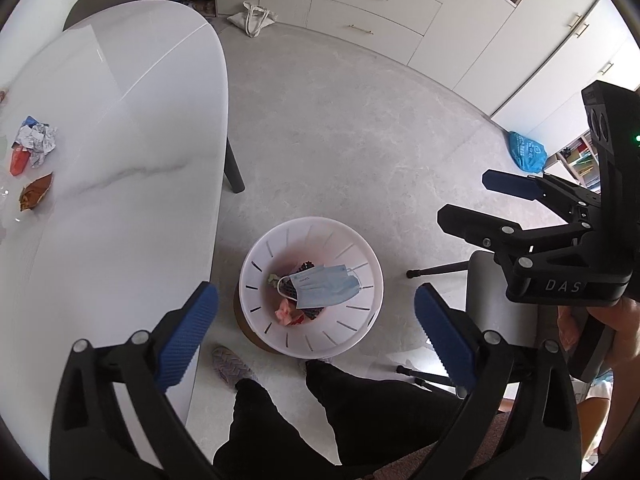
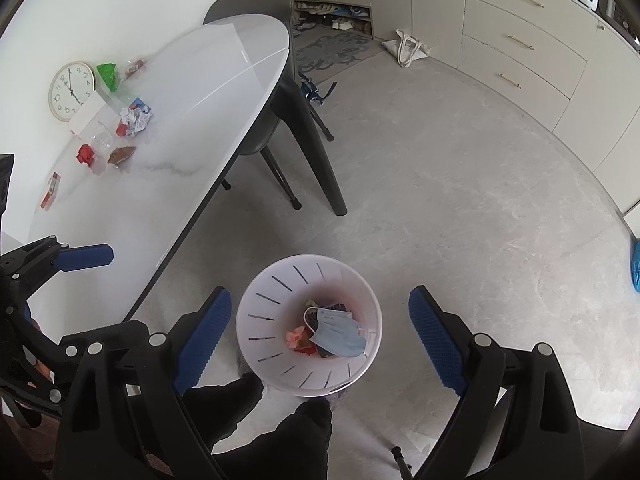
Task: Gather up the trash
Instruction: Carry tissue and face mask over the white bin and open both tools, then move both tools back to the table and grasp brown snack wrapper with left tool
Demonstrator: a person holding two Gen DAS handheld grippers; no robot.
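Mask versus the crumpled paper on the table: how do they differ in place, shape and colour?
The mask lies in the white bin on the floor; the crumpled paper sits on the table. The mask is fairly flat and spread out; the paper is balled up. The mask is light blue; the paper is mostly white with print. Neither is held.

The right gripper (image 1: 476, 196) body reads "DAS"; the wall clock (image 2: 71, 91) bears numerals.

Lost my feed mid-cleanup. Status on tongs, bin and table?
Both tongs open, empty: left tongs, right tongs, over the bin. Face mask on top inside. Crumpled paper and wrappers remain on table. Nothing blocking.
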